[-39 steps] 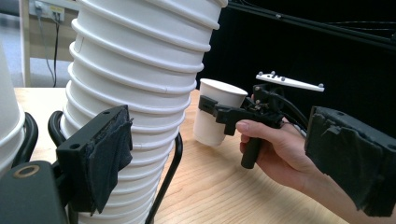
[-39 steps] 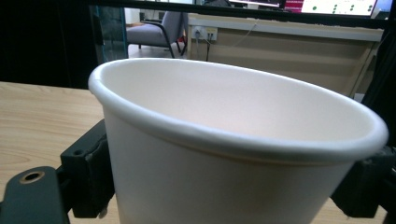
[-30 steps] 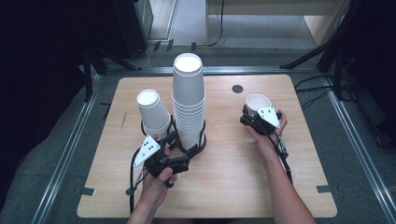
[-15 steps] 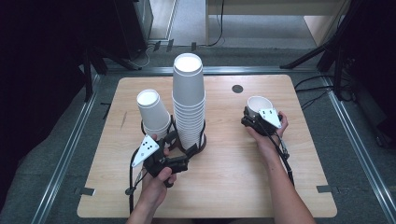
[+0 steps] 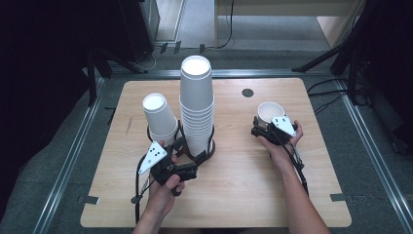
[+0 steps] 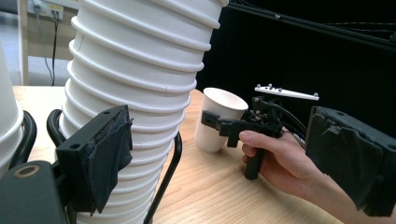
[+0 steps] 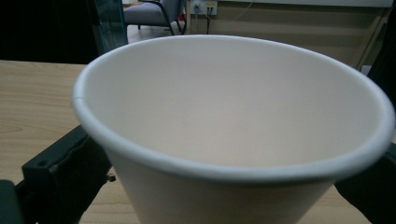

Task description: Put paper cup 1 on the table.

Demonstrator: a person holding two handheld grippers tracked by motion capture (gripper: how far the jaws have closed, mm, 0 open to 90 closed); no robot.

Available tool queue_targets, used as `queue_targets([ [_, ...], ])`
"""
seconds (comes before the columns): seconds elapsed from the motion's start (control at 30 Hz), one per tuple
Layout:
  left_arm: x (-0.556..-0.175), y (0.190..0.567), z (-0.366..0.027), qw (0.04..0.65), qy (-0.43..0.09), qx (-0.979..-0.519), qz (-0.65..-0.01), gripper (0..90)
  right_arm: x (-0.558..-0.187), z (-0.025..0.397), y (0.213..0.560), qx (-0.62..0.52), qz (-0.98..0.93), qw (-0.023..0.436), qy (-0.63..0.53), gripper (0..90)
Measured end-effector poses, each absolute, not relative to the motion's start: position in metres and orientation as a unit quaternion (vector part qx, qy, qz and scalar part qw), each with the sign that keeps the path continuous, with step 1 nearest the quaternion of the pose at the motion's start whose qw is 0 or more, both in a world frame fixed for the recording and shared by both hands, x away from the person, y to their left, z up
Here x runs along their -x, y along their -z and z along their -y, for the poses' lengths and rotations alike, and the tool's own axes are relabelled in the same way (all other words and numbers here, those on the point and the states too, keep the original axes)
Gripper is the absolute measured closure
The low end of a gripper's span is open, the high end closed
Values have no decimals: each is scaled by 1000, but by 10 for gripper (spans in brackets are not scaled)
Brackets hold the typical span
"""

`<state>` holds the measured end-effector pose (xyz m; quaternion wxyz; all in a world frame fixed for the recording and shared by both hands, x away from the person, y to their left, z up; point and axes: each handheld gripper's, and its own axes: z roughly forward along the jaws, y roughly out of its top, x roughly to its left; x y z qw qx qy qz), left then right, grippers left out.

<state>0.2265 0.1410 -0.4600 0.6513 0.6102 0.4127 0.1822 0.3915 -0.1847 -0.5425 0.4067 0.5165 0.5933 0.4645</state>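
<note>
A tall stack of upside-down white paper cups (image 5: 197, 107) stands mid-table in a black wire holder (image 5: 212, 146). A shorter stack (image 5: 159, 116) is beside it on the left. My left gripper (image 5: 187, 157) sits at the tall stack's base, open. In the left gripper view the tall stack (image 6: 140, 70) rises just beside the left pad (image 6: 109, 154), apart from the right pad (image 6: 355, 161). A single upright paper cup (image 5: 270, 112) rests on the table at right. My right gripper (image 5: 267, 127) is shut on the cup (image 7: 233, 116), a jaw against each side of its wall.
The wooden table (image 5: 234, 195) has a small black round hole (image 5: 248, 92) at its back right. Metal rails (image 5: 68, 161) run along the floor on both sides, and cables (image 5: 336, 100) lie off the right edge.
</note>
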Motion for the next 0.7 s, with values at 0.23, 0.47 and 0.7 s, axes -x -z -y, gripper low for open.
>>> queue_targets([
  [0.23, -227, 460, -141, 651, -181, -608, -416, 77, -385, 186, 542, -518, -595, 406, -462, 0],
  [0.47, -227, 460, -142, 650, -182, -607, -418, 77, -378, 193, 545, -519, -602, 401, -455, 0],
  [0.7, -228, 461, -143, 650, -183, -605, -421, 77, -368, 197, 543, -516, -607, 396, -457, 0],
])
